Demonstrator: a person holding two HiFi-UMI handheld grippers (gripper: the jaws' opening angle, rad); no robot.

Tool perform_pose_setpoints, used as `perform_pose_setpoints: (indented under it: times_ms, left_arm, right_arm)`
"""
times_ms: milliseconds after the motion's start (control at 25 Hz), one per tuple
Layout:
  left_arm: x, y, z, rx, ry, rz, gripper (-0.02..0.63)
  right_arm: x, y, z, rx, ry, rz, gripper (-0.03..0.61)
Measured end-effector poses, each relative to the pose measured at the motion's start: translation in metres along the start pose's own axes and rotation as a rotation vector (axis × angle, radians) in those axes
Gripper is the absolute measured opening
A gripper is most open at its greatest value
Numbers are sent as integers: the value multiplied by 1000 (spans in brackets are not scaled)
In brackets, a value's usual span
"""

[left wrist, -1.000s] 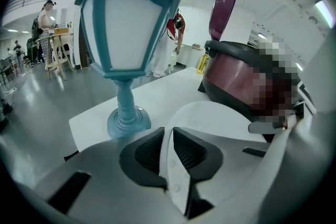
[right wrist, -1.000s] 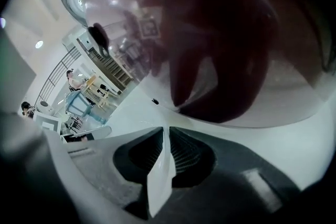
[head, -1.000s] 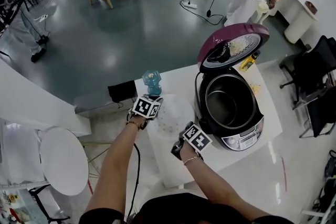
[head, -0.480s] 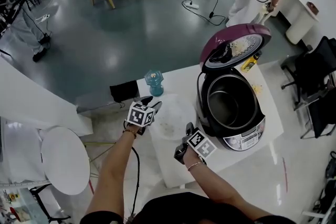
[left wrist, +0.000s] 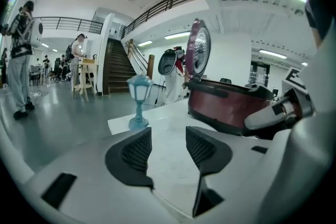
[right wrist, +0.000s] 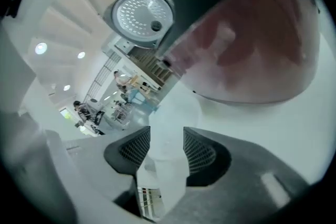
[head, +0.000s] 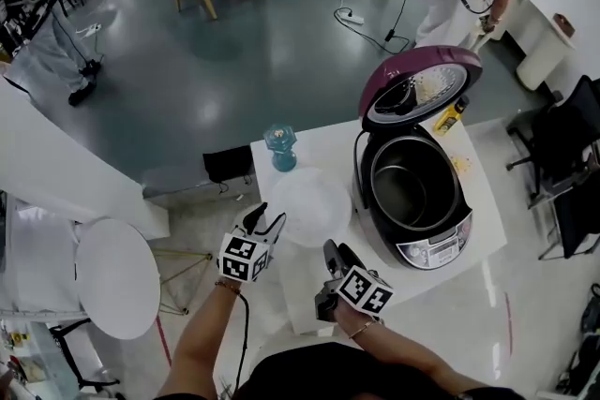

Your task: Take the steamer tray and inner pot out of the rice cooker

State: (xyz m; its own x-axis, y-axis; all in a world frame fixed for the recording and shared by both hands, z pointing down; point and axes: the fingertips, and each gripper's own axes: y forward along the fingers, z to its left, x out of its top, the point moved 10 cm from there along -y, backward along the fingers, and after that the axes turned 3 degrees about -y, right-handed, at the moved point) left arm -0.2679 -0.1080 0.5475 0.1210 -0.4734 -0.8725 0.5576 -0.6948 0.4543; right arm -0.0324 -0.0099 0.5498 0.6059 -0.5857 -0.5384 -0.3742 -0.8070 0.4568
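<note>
While I stood at the near edge of the white table (head: 469,239), a round white side table (head: 117,281) sat on the floor at far left. My left gripper (head: 265,220) hung in the air just off the table's near left corner. Its jaws had just been opening and stood partly apart with nothing between them, and its own view (left wrist: 168,149) showed only bare tabletop through the gap.

Beyond it, a blue lantern ornament (head: 280,146) stood upright near the far left edge of the table. The steamer tray (head: 309,204), a shallow white dish, lay flat on the table between the lantern and the rice cooker (head: 427,244). It sat just beside the cooker's left wall and clear of both grippers.

My right gripper (head: 336,253) hovered at the table's near edge, in front of the tray and left of the cooker's control panel. Its jaws had also just been opening and were partly apart and empty in its own view (right wrist: 166,152).

The inner pot (head: 408,187) sat inside the cooker body. The maroon lid (head: 417,87) stood raised at the back, and a yellow object (head: 448,113) lay on the table by the hinge.
</note>
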Motion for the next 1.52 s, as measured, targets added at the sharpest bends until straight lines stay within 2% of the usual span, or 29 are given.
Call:
perform_pose_setpoints:
  times_ms: [160,360,440,520,600,720,880,1040,1200,1360,1520]
  left_arm:
    - [12,-42,-49,0,41,-93,202]
    - [43,-89,-105,14,26,-234,163]
    - [61,-97,-124,14,34,-302,150]
    - [78,-99,-142,26,71,-361,115]
    - [89,-96,-160,54,122,-371,70]
    - [97,-83,-180,90,165,-320,41]
    - [100,-55,-199,142,118,-183,35]
    - [111,-28,-219,143,107,-136,26]
    - [121,-3,-235,177,150,-89,26]
    - [127,20,-241,261,183,9,26]
    - [132,44,-246,277,174,59,28]
  right_arm:
    - [18,-33,32,233,-194,-57,184]
    - [38,-69,50,427,-398,-66,184]
    - [53,-84,52,472,-479,-100,184]
    - [69,-97,49,482,-558,-138,183]
    - [88,-109,42,475,-659,-184,171]
    - [122,-124,25,458,-752,-217,156]
    - [174,-138,1,450,-770,-224,144]
    - [226,-147,-22,354,-858,-274,128]
    - [271,-147,-48,291,-906,-307,112]
    - [302,-135,-76,253,-897,-259,101]
    - [325,-122,-94,224,-936,-195,87]
